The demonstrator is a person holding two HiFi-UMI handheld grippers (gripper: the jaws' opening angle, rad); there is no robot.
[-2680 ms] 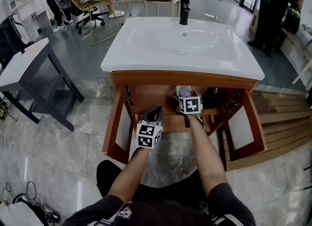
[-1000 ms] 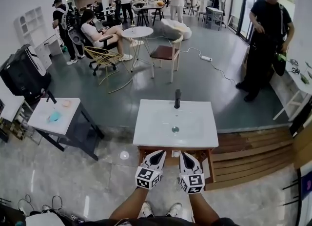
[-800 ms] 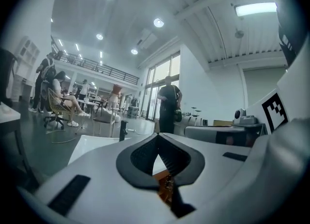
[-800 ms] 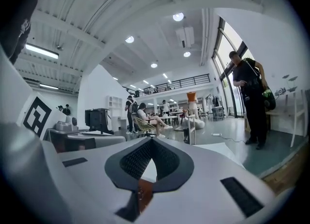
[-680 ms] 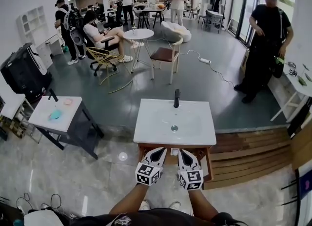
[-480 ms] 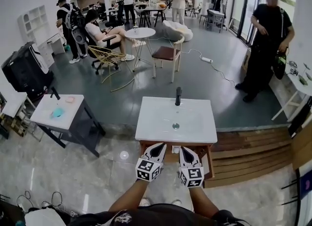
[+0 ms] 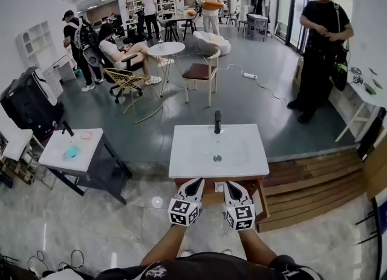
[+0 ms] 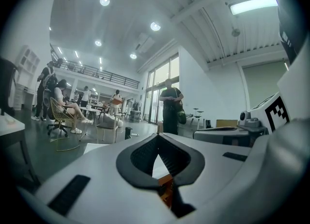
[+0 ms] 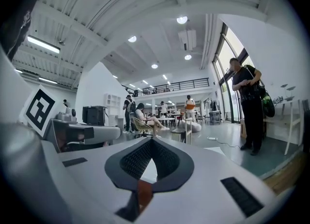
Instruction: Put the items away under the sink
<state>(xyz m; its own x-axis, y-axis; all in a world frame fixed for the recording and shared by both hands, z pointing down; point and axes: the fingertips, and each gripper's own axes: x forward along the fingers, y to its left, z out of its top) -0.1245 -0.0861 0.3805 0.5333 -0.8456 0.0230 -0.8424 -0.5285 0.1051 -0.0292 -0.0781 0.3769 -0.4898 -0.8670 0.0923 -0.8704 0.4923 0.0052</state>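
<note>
Sink [image 7: 217, 150], white with a black tap [image 7: 217, 121] at its far edge, sits at 12 o'clock from both claws, on a wooden cabinet [image 7: 208, 197]. Left claw [image 7: 194, 184] and right claw [image 7: 231, 185] hang side by side before the cabinet front, each clenched with nothing between its jaws. A small table [image 7: 81, 158] stands at 9 o'clock of the sink. A person in black [image 7: 320, 37] stands at 2 o'clock.
</note>
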